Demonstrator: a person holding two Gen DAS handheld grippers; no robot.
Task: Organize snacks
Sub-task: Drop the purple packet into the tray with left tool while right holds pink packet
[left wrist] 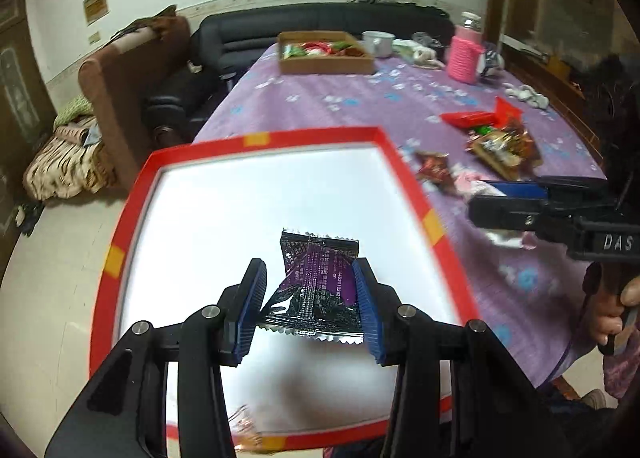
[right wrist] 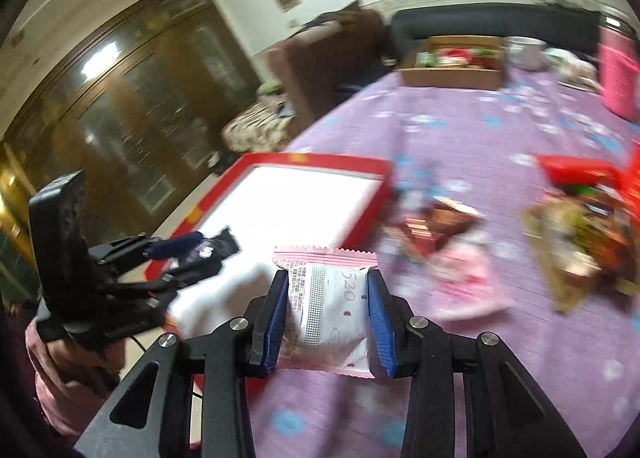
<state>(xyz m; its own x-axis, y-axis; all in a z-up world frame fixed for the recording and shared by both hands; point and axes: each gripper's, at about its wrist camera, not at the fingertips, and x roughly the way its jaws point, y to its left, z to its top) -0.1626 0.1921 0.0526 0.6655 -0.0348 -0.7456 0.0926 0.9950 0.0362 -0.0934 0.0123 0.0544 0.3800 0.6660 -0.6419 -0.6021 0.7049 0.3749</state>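
My left gripper [left wrist: 310,278] is shut on a black and purple snack packet [left wrist: 316,290] and holds it over the white inside of a red-rimmed box [left wrist: 420,186]. My right gripper [right wrist: 328,290] is shut on a pink and white snack packet [right wrist: 326,306] above the purple tablecloth, just right of the red-rimmed box [right wrist: 360,194]. The right gripper also shows in the left wrist view [left wrist: 504,198], at the right. The left gripper shows in the right wrist view [right wrist: 192,250], over the box. A pile of loose snacks [left wrist: 496,142] lies on the cloth to the right.
A brown cardboard tray of snacks [left wrist: 326,52] stands at the far end of the table, beside a white cup [left wrist: 378,43] and a pink-sleeved bottle [left wrist: 466,50]. A pink packet [right wrist: 468,286] and a brown one [right wrist: 436,224] lie beside the box. Sofas stand beyond the table.
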